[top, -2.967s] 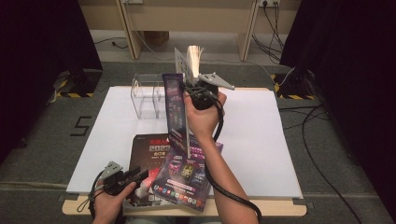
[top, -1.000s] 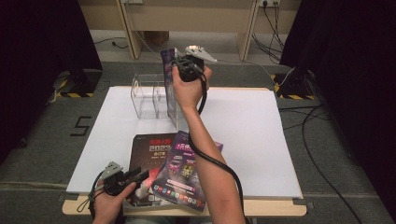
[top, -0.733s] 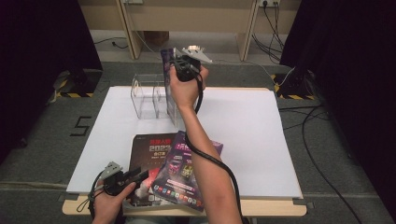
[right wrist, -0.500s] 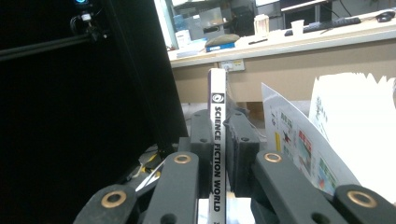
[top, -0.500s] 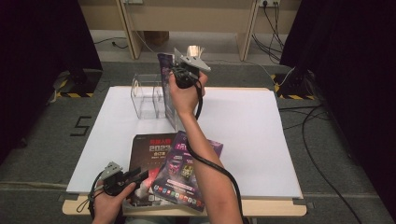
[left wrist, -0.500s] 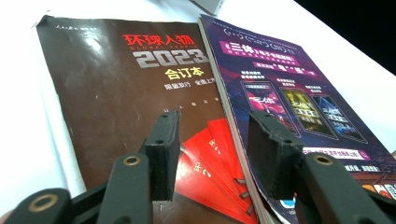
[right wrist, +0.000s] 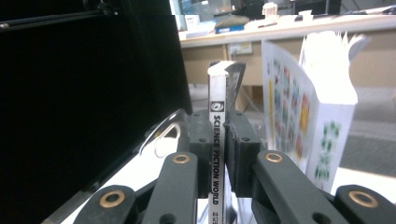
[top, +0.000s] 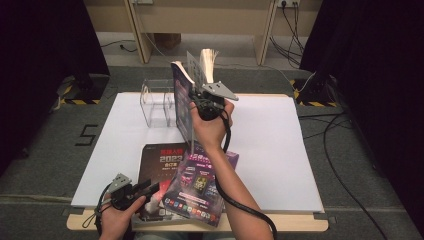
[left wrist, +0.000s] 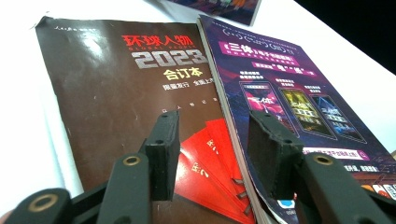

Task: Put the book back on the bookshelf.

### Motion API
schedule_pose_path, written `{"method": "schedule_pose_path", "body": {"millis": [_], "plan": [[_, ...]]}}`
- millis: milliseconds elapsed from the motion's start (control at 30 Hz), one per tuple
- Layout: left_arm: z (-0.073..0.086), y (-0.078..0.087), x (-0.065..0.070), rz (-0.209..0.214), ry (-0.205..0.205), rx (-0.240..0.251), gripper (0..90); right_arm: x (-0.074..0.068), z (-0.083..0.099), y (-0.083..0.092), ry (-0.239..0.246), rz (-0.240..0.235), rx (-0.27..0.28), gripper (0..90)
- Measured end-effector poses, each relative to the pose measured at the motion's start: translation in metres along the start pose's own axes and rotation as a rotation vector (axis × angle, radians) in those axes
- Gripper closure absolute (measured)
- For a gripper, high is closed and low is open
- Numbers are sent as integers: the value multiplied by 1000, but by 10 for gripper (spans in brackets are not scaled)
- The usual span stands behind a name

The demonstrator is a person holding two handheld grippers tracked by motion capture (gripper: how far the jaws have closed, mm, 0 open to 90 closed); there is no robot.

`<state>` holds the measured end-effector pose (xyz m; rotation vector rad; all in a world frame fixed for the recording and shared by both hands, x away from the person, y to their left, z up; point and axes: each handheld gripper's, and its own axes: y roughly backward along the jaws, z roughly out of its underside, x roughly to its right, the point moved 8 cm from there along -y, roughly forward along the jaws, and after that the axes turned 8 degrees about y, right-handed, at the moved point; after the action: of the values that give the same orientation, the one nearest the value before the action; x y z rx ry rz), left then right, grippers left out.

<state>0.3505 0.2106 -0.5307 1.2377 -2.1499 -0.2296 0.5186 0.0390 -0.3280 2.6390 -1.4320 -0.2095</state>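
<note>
- Desk (top: 280, 150) under a white sheet, grey floor around it, black drapes on both sides, wooden furniture legs and cables at the back.
- Clear rack (top: 157, 102) stands at the far left of the sheet.
- Right tool (top: 200, 100) is up over the middle of the desk, clamped narrow on the spine of a magazine (top: 182, 97) that stands upright just beside the rack, pages fanning open at the top.
- In the right gripper view that spine (right wrist: 217, 154) sits squeezed between both pads, lettering running down it, loose pages (right wrist: 322, 93) flaring off to the right.
- Left tool (top: 150, 189) rests low at the near edge, jaws apart, gripping nothing.
- Its view looks onto a brown book (left wrist: 116, 93) and a purple magazine (left wrist: 280, 88) lying flat, the purple one overlapping the brown one's right edge.
</note>
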Motion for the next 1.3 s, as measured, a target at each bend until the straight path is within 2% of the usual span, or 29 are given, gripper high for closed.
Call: {"method": "schedule_pose_path", "body": {"millis": [167, 400, 467, 800, 1167, 1300], "plan": [[1, -1, 1, 3, 1, -3, 537, 0, 11, 8, -13, -12, -44, 824], [1, -1, 0, 2, 8, -1, 537, -3, 16, 13, -17, -28, -66, 809], [0, -1, 0, 3, 7, -1, 537, -3, 17, 13, -23, -23, -82, 778], [1, -1, 1, 10, 16, -4, 537, -2, 18, 9, -42, -9, -144, 738], [1, -1, 1, 10, 15, -7, 537, 2, 22, 3, -69, 33, -200, 756], [2, -1, 1, 12, 17, -9, 536, 3, 22, 0, -82, 31, -224, 746]]}}
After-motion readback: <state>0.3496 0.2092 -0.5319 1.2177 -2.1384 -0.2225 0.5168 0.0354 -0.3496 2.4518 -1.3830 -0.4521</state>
